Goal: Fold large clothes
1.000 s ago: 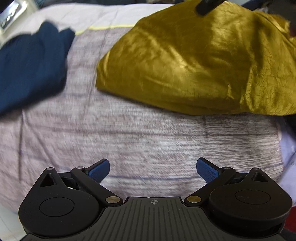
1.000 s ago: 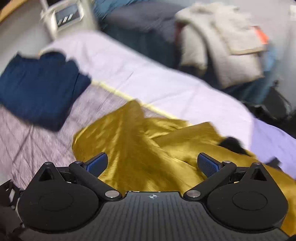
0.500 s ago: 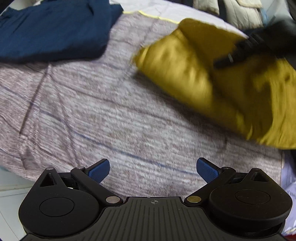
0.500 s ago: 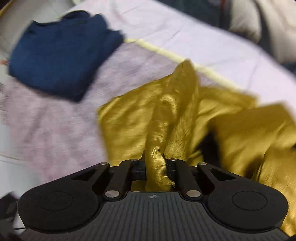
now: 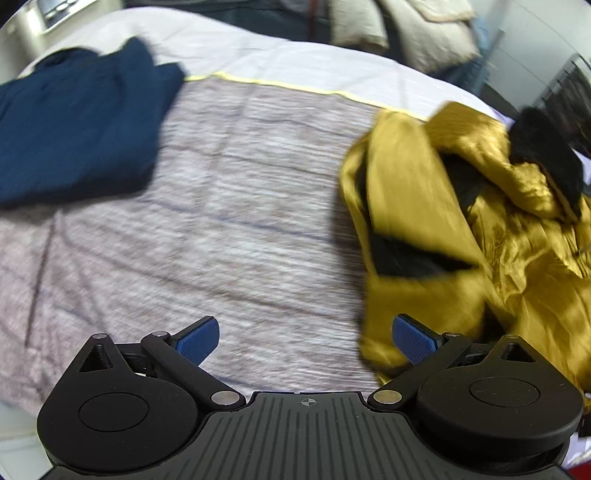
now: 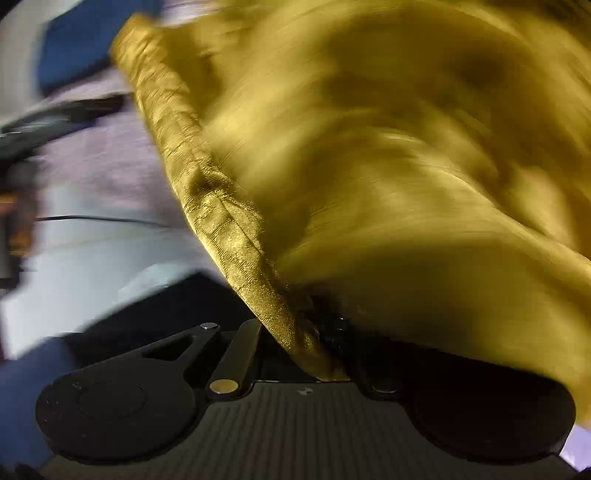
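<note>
A shiny gold garment with a black lining (image 5: 480, 236) lies bunched on the right of the bed, partly lifted. My right gripper (image 6: 310, 343) is shut on a hem of this gold garment (image 6: 369, 166), which drapes over its right side and fills the right wrist view. My left gripper (image 5: 304, 339) is open and empty, low over the bed cover, with its right fingertip (image 5: 413, 341) close to the garment's left edge.
A folded navy garment (image 5: 74, 129) lies at the far left of the grey-striped bed cover (image 5: 240, 221). A pale sheet with a yellow trim (image 5: 295, 62) lies beyond. Beige clothes (image 5: 406, 33) hang behind the bed.
My right gripper shut on the gold garment's hem and lifted it, so the cloth now fills its view. In the left wrist view the garment shifted right and opened, showing black lining.
</note>
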`<state>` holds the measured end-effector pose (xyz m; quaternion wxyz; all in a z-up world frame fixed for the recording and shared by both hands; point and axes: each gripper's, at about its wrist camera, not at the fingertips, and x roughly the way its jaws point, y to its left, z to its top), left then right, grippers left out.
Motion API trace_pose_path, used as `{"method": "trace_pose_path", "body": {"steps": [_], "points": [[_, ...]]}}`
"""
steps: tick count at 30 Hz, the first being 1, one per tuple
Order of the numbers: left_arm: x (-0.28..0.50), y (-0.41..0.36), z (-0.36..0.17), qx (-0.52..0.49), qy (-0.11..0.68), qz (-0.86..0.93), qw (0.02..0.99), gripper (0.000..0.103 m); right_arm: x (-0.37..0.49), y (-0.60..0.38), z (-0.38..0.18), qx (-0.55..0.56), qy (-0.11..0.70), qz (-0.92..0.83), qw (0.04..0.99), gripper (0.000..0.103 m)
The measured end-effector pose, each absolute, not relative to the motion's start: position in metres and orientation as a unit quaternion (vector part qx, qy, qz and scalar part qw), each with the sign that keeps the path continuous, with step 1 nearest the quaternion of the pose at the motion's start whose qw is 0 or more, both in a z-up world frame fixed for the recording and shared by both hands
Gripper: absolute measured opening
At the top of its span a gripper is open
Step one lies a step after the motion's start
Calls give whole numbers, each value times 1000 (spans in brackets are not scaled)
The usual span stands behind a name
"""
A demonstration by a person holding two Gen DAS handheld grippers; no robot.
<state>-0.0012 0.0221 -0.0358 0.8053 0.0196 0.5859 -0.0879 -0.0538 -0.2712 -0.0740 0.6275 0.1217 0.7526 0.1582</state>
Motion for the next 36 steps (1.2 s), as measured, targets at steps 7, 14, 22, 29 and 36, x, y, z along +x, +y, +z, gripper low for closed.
{"method": "trace_pose_path", "body": {"steps": [7,14,22,29,36], "points": [[-6,-24,-42,52,586,-158,793,103,-98,-333,-92,96,745,-43,659,10],[-4,-32,-43,59,582,-167,794,103,-100,-263,-53,44,700,13,713,96],[5,-27,-46,70,577,-163,797,103,-94,-227,-3,19,668,93,738,96],[35,-1,-48,113,542,-166,816,103,-69,-256,37,110,585,79,800,96],[93,13,-40,99,503,-228,828,103,-65,-314,39,141,527,-45,837,98]]}}
